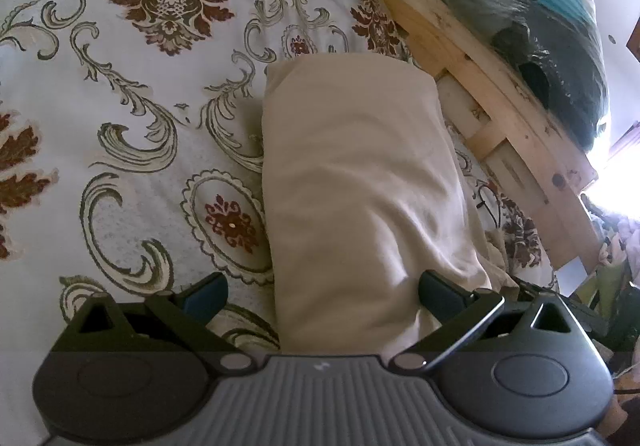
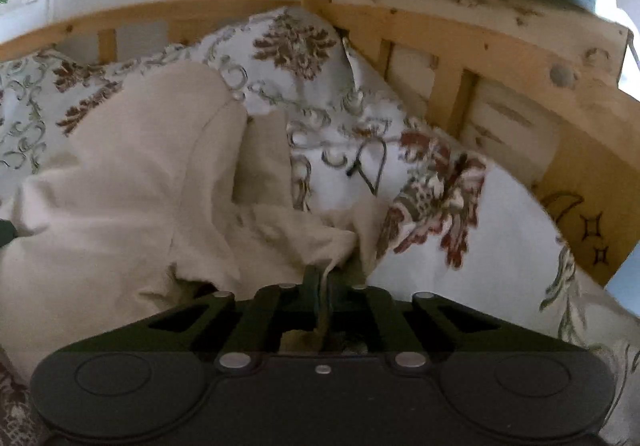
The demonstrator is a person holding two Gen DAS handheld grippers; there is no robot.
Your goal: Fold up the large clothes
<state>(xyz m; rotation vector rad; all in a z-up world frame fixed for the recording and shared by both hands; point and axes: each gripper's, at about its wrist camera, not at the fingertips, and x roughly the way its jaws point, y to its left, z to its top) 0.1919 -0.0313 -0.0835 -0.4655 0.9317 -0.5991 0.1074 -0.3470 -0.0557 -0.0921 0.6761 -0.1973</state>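
On the floral bedspread (image 1: pixel 120 86), the beige garment (image 1: pixel 352 174) is being laid out as a long folded strip running from 6 toward 12 o'clock. The left gripper (image 1: pixel 322 286) is being held over its near end, fingers (image 1: pixel 436 286) spread wide, nothing gripped. At 3 o'clock, the right gripper (image 2: pixel 324 278) is being clamped onto a bunched edge of the garment. A fold appears in progress; next, that edge likely needs carrying across.
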